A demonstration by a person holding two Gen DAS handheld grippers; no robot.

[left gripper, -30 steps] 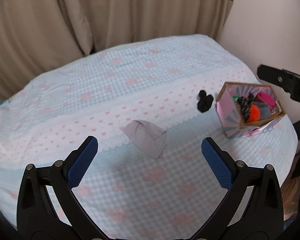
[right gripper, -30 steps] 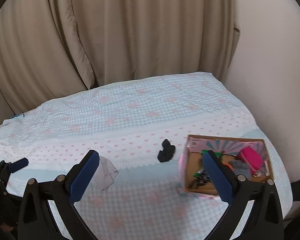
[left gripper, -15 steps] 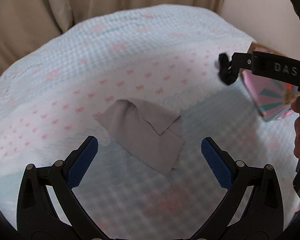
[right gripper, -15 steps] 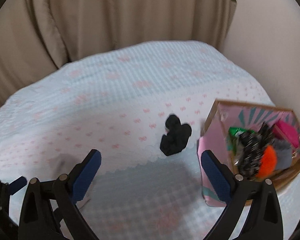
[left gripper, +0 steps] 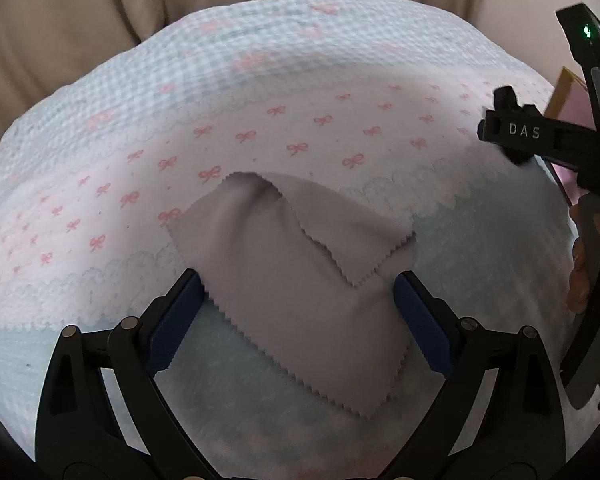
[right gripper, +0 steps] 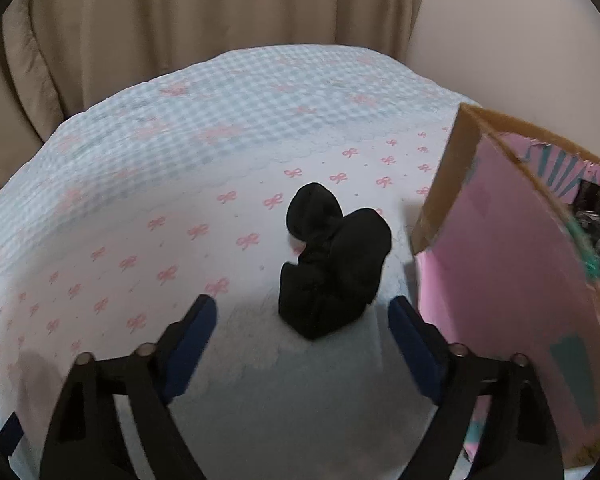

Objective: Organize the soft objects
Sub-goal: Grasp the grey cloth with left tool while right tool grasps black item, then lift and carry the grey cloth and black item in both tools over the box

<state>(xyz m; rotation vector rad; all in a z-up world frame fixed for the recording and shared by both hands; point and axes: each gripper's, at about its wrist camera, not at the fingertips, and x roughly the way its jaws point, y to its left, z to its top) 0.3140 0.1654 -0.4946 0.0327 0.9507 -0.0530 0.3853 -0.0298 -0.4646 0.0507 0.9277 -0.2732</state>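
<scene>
Grey cloth (left gripper: 300, 280) between released left claw (left gripper: 296, 312) | black sock (right gripper: 334, 264) before released right claw (right gripper: 300, 336) | box (right gripper: 512, 280) filled

Soft, dim indoor light falls evenly, without glare. Both fisheye views bend the bedspread (left gripper: 340, 80) into a dome and go black at the corners. The pink box (right gripper: 512, 280) is smeared by motion blur; a faint shadow sits under the black sock (right gripper: 332, 272).
</scene>
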